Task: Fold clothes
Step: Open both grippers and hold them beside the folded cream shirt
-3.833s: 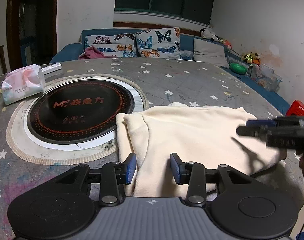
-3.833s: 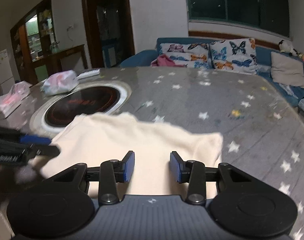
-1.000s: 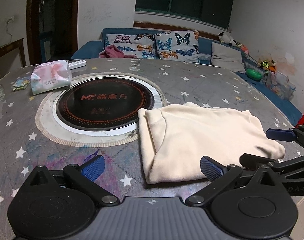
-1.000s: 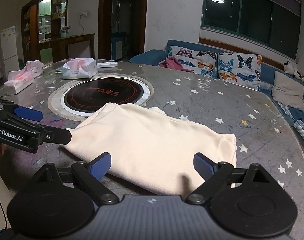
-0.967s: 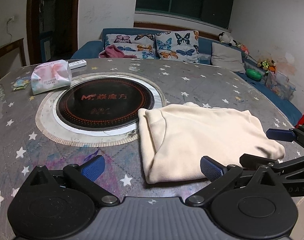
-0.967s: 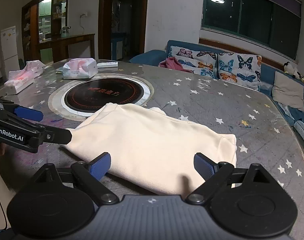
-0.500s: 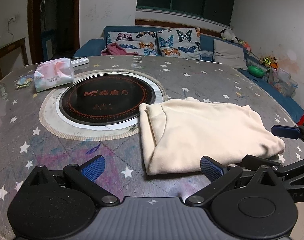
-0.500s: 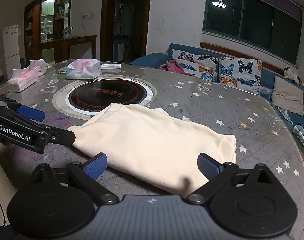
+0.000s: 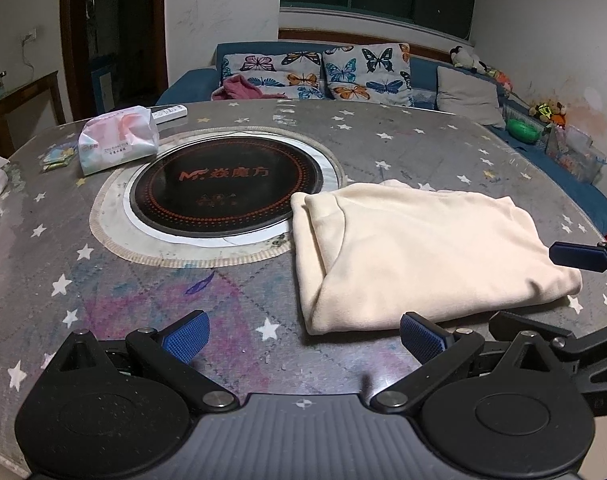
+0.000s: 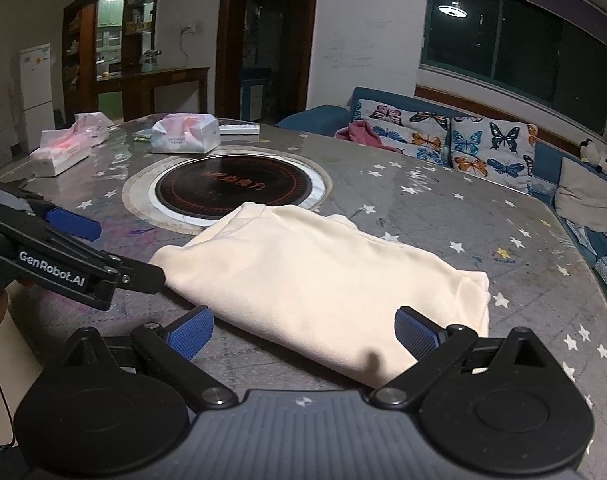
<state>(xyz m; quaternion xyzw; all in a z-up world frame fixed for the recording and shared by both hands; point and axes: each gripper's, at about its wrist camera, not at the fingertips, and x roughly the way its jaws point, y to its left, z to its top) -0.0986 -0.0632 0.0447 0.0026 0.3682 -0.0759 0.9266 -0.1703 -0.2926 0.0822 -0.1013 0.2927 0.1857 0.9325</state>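
The round bench (image 9: pixel 403 148), covered by a star-printed cloth, is carrying a folded cream sweatshirt (image 9: pixel 419 248) that is lying at 3 o'clock from the black induction cooktop (image 9: pixel 227 188), its edge just beside the cooktop's white ring. A tissue pack (image 9: pixel 117 142) is sitting at 10 o'clock from the cooktop. The left tongs (image 9: pixel 303 338) and the right tongs (image 10: pixel 303 332) are both standing wide open, holding nothing, near the sweatshirt's near edge.
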